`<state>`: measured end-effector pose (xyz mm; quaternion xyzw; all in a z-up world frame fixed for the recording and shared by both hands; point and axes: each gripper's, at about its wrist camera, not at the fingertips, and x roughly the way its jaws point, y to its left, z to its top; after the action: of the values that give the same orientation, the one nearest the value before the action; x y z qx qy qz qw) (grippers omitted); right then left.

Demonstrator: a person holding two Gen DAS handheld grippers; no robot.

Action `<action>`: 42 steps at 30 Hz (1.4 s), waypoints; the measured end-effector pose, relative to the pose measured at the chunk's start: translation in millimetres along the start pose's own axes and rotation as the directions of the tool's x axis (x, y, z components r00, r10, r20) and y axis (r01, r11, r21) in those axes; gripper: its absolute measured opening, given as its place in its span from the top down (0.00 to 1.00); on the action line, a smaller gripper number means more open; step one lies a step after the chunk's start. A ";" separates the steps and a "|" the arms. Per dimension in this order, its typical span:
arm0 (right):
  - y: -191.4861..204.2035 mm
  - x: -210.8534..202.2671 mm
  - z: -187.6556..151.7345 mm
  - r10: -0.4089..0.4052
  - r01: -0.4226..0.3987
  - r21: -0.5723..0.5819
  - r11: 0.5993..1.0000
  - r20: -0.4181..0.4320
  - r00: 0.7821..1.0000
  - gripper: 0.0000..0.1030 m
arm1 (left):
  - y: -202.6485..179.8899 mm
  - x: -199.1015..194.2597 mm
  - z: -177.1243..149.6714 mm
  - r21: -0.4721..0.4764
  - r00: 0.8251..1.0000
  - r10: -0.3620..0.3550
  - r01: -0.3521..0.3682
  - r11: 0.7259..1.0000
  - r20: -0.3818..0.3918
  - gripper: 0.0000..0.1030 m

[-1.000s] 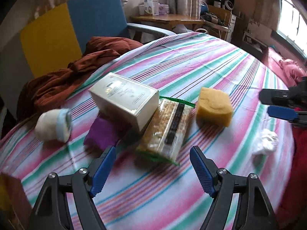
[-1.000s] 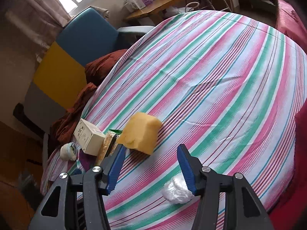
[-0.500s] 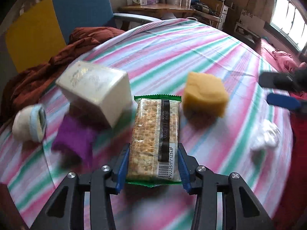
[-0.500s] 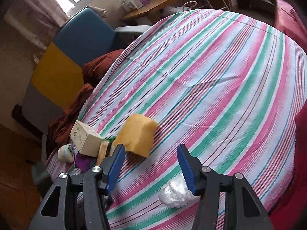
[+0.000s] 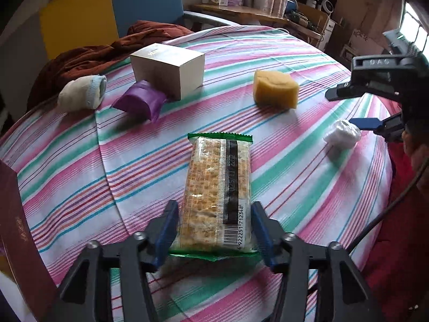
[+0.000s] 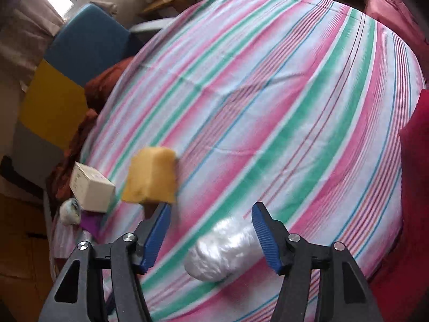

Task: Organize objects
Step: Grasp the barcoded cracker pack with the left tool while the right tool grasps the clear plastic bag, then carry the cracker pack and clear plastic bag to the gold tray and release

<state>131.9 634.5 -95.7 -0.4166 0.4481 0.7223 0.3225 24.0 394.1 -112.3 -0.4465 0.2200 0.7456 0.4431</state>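
My left gripper (image 5: 214, 228) is shut on a cracker packet (image 5: 218, 187) with green ends and holds it above the striped tablecloth (image 5: 80, 166). My right gripper (image 6: 211, 230) is open; a roll of clear plastic bags (image 6: 222, 249) lies between its fingers, untouched as far as I can tell. The roll also shows in the left wrist view (image 5: 341, 134), beside the right gripper (image 5: 359, 107). A yellow sponge (image 5: 276, 88) (image 6: 151, 174) lies further back on the cloth.
A white box (image 5: 169, 68) (image 6: 91, 187), a purple pouch (image 5: 139, 102) and a rolled white sock (image 5: 83, 94) lie at the far left. A rust-brown cloth (image 5: 107, 51) drapes the table edge by a blue and yellow chair (image 5: 112, 5). A dark red box (image 5: 18, 228) stands at near left.
My left gripper closed on the cracker packet and pulled it back, away from the white box. My right gripper dropped forward, so the bag roll now lies between its fingers.
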 end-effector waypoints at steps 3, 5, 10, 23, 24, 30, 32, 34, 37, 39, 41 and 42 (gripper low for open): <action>2.4 7.1 -1.5 -0.034 0.033 -0.026 0.999 -0.032 0.999 0.36 | 3.4 0.3 3.1 -0.001 1.000 0.011 -0.011 1.000 0.000 0.34; 5.5 11.1 -2.8 -0.057 0.054 -0.051 0.997 -0.048 0.997 0.36 | 5.4 -1.3 5.9 -0.003 1.000 0.005 -0.005 1.000 0.004 0.32; 14.0 16.8 -5.5 -0.101 0.094 -0.110 0.989 -0.059 0.993 0.36 | 3.6 -1.8 15.8 0.041 1.000 0.008 -0.009 0.999 0.026 0.29; 29.8 20.8 -13.6 -0.152 0.133 -0.254 0.958 -0.057 0.987 0.49 | 12.1 10.5 16.8 -0.003 1.000 0.019 -0.019 1.000 0.014 0.55; 31.0 20.8 -13.8 -0.140 0.120 -0.261 0.958 -0.060 0.988 0.51 | 13.1 8.4 14.6 -0.014 1.000 0.016 -0.016 1.000 0.013 0.56; 44.6 17.3 -18.1 -0.024 -0.003 -0.318 0.948 -0.080 0.997 0.54 | 15.5 -7.5 -6.5 -0.050 1.000 0.016 -0.015 0.999 0.014 0.56; 52.1 11.0 -20.3 0.028 -0.050 -0.347 0.937 -0.066 0.997 0.54 | 17.0 -13.2 -11.3 -0.067 1.000 0.002 -0.001 0.998 0.014 0.56; 63.4 8.9 -24.9 0.044 -0.064 -0.378 0.923 -0.062 0.997 0.54 | 17.4 -21.9 -15.8 -0.073 1.000 0.010 -0.007 0.997 0.028 0.56; 70.2 7.8 -22.1 0.040 -0.059 -0.415 0.908 -0.055 0.998 0.54 | 17.4 -37.5 -21.0 -0.075 0.998 0.010 -0.006 0.997 0.058 0.56; 79.2 7.5 -22.7 0.038 -0.053 -0.431 0.901 -0.043 0.998 0.54 | 18.9 -47.1 -24.0 -0.081 0.997 0.012 -0.005 0.997 0.075 0.56; 87.0 6.1 -29.2 0.034 -0.041 -0.447 0.894 -0.023 0.999 0.54 | 21.8 -58.8 -27.3 -0.097 0.996 0.009 0.000 0.995 0.094 0.56; 88.3 5.2 -30.6 0.039 -0.042 -0.456 0.889 -0.016 0.999 0.54 | 23.8 -64.9 -29.2 -0.103 0.994 0.009 0.001 0.995 0.105 0.56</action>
<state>65.1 572.5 -74.6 -0.4737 0.2754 0.8125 0.1992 31.0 330.7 -72.7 -0.4283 0.1584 0.7794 0.4290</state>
